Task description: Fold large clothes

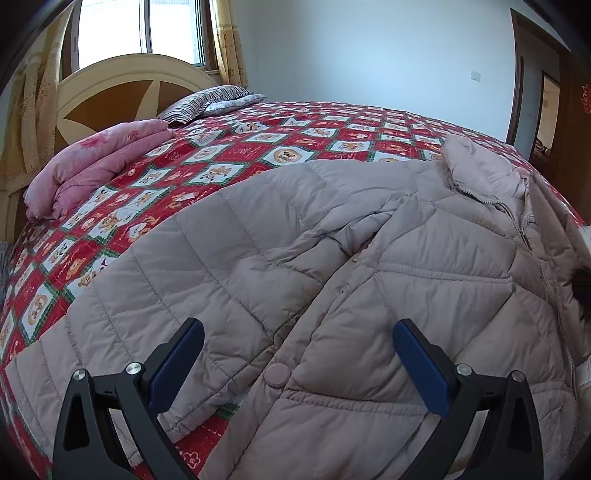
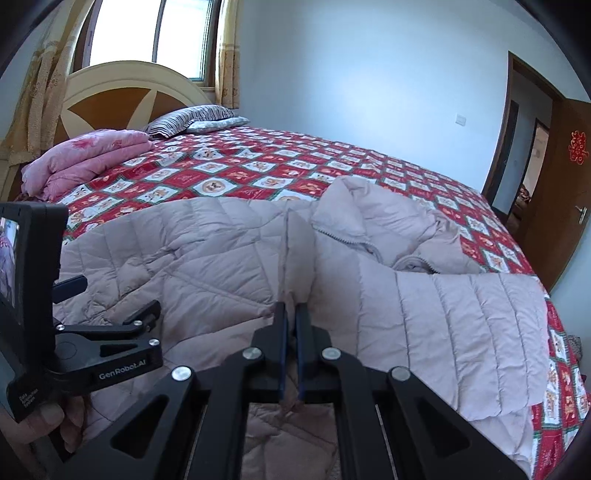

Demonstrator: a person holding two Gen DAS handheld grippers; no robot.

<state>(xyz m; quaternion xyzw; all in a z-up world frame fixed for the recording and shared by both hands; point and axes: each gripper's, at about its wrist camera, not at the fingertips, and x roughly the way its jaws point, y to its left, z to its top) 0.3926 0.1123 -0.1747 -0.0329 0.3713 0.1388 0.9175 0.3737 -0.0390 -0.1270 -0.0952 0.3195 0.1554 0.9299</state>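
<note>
At the far left hang yellow curtains (image 1: 33, 110) beside a bright window (image 1: 147, 29). Below it stands a cream and brown headboard (image 1: 122, 88). Against the headboard lie a folded pink quilt (image 1: 96, 162) and, further right, a striped pillow (image 1: 207, 101). The bed (image 1: 295, 129) is covered by a red sheet with squares of cartoon bears, and it fills the middle of the room.

The jacket (image 1: 332, 266), a pale quilted down coat, lies spread on the near part of the bed, its collar and zip toward the right and one sleeve stretched left. A round snap shows near the hem.

The left gripper (image 1: 295, 362) hovers over the hem with its fingers spread wide and nothing between them. In the right wrist view it shows at the left edge, held in a hand (image 2: 55, 424).

The right gripper (image 2: 291, 347) has its fingers pressed together on a raised fold of the jacket.

Behind the bed is a plain white wall (image 1: 369, 48) with a switch. At the far right a brown door (image 2: 565, 184) stands open.
</note>
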